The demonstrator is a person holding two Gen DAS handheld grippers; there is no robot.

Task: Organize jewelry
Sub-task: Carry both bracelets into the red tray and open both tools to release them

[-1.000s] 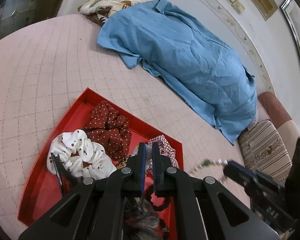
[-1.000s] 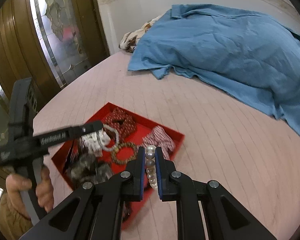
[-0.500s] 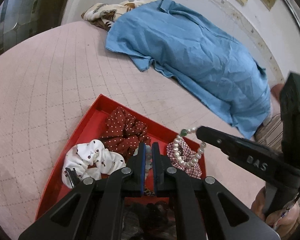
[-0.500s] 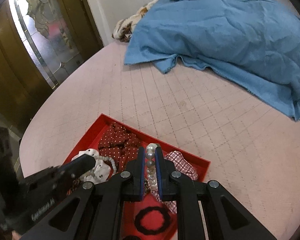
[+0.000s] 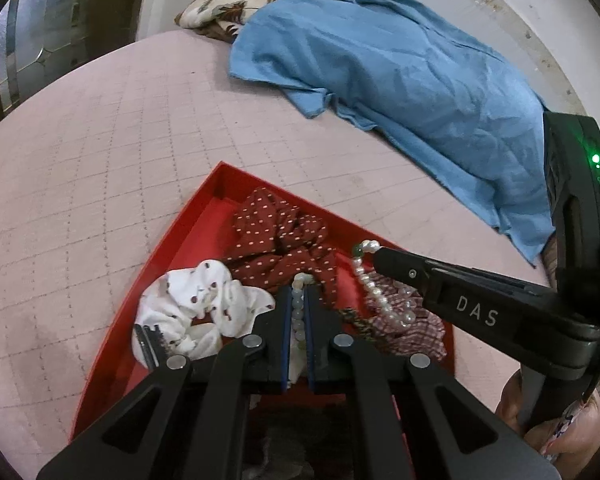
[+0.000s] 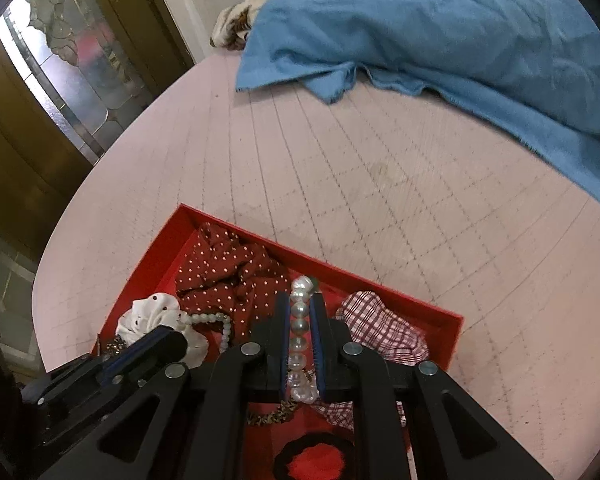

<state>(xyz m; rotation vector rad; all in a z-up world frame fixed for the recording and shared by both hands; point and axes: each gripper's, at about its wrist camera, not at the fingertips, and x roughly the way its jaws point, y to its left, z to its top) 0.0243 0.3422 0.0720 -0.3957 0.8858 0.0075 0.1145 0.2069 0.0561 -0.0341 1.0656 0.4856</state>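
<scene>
A red tray (image 5: 172, 248) (image 6: 380, 280) lies on the pink quilted bed. In it are a dark red dotted scrunchie (image 5: 284, 240), a white dotted scrunchie (image 5: 196, 300) and a plaid scrunchie (image 5: 412, 328). My left gripper (image 5: 298, 290) hangs over the tray, shut on a pale bead bracelet (image 5: 299, 320). From the right wrist view this bracelet (image 6: 216, 320) dangles off the left gripper (image 6: 172, 340). My right gripper (image 6: 300, 300) is shut on a pearl bracelet (image 6: 299, 336). Its loop (image 5: 380, 296) hangs over the plaid scrunchie, under the right gripper (image 5: 376, 256).
A crumpled blue cloth (image 5: 400, 60) covers the far side of the bed (image 5: 100, 160), with a patterned fabric (image 5: 220, 16) behind it. A black hair tie (image 6: 312, 456) and a black clip (image 5: 148, 344) also lie in the tray. A glazed wooden door (image 6: 60, 80) stands left of the bed.
My right gripper has swung in from the right and down over the tray, carrying the pearl bracelet. The left gripper has tipped lower over the tray. Both stay shut.
</scene>
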